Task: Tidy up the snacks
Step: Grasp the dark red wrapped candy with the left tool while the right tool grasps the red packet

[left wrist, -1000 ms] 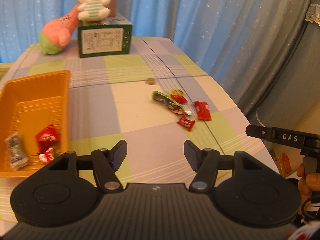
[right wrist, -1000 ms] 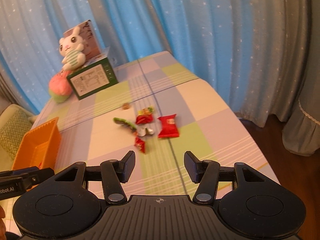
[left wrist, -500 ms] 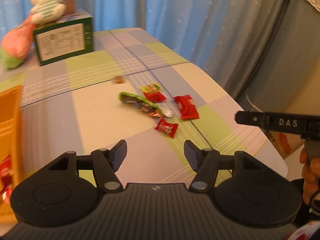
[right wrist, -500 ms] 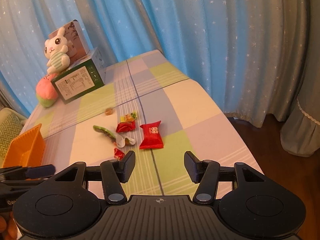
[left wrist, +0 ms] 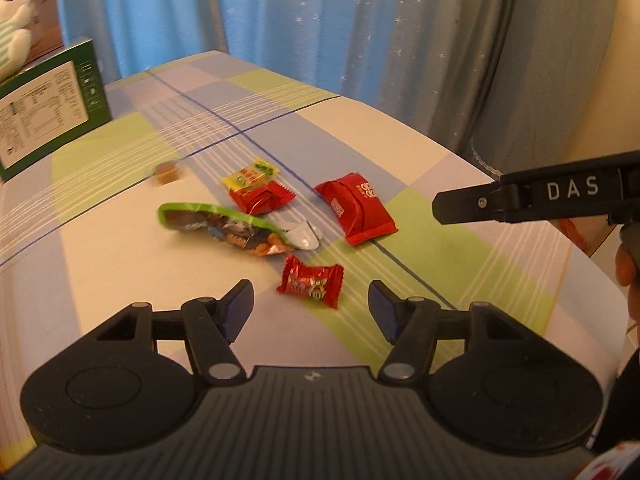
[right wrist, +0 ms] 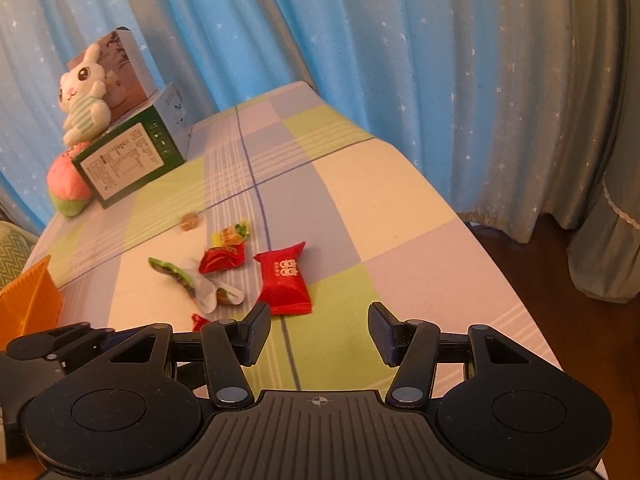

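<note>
While both pairs of jaws stand spread with nothing between them, the left gripper hovers low over the checked pastel tablecloth, its fingers framing a small red twist-wrapped candy at lower centre of the left wrist view. Just above that candy lies a long green-edged snack packet with a torn silvery end, and above it a crumpled red foil sachet touching a small yellow sachet. To their right, apart from them, sits a plump red pillow-pack snack; a small brown wrapped sweet lies alone toward upper left. The right gripper sits nearer the table's front edge, with the red pillow pack just beyond its left finger. Bare cloth stretches to the right of the pile as far as the table's right edge, which drops off before the blue star-dotted curtain. An orange ribbed plastic tray shows at the left edge of the right wrist view, and a green printed carton bearing a white plush rabbit stands at upper left.
</note>
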